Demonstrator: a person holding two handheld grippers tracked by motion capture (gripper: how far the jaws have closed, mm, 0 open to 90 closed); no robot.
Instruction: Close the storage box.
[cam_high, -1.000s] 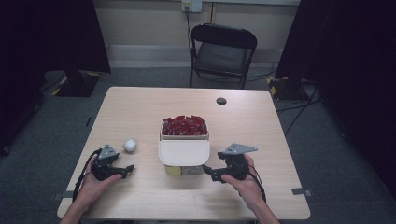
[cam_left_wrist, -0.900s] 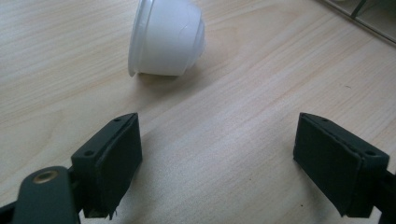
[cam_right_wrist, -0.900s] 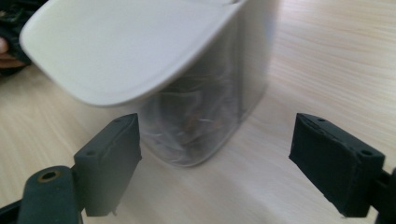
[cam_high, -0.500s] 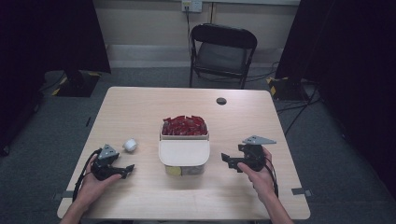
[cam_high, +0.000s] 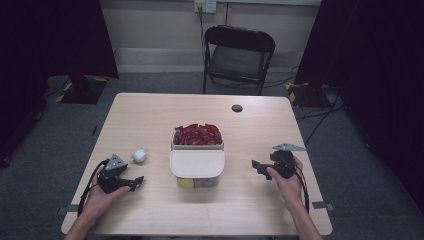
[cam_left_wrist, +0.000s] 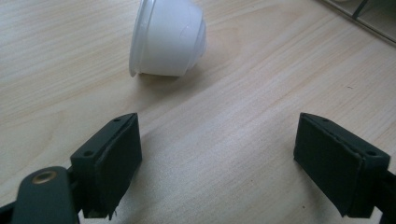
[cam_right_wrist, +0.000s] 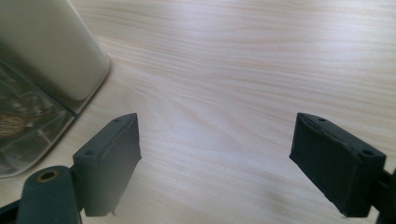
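We find the wooden table (cam_high: 150, 115) across the centre of the high view, with the container (cam_high: 197, 159) at its middle: a cream lid (cam_high: 196, 163) covers the near half, red packets (cam_high: 197, 134) fill the far half. The right gripper (cam_high: 262, 168) sits well right of the container, apart from it, jaws wide with nothing between. In the right gripper view the container (cam_right_wrist: 42, 79) is cut off at the upper left edge; its clear wall blurs the contents. The left gripper (cam_high: 134, 182), lower left, also stands wide and empty. A small white cup (cam_left_wrist: 168, 37) lies on its side just beyond it.
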